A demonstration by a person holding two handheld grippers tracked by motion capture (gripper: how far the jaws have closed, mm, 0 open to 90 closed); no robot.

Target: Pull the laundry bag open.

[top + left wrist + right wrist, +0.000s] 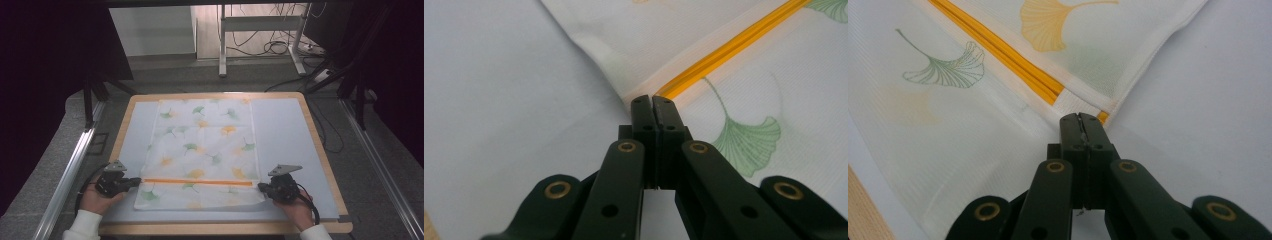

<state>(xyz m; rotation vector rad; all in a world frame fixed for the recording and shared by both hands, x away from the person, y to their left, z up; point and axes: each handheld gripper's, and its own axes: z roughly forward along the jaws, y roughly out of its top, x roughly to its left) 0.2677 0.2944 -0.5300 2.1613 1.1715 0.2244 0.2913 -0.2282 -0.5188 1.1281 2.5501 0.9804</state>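
Left gripper [652, 102]: your jaws pressed together at the bag's left edge, by the zipper end; whether fabric is pinched, cannot tell.
Right gripper [1081, 120]: jaws pressed together at the right edge, by the zipper's other end; pinch also unclear.
Bag [202, 155]: mesh, leaf print, flat on the mat [285, 135], its orange zipper [197, 182] running near your side.
Risk: thin mesh could slip free if you lift unevenly; pulling apart could strain the seam.

We hold the left gripper [134, 182] and right gripper [262, 188] low, pointing inward toward each other, both sets of fingers [653, 117] pressed together, forearms entering from below.
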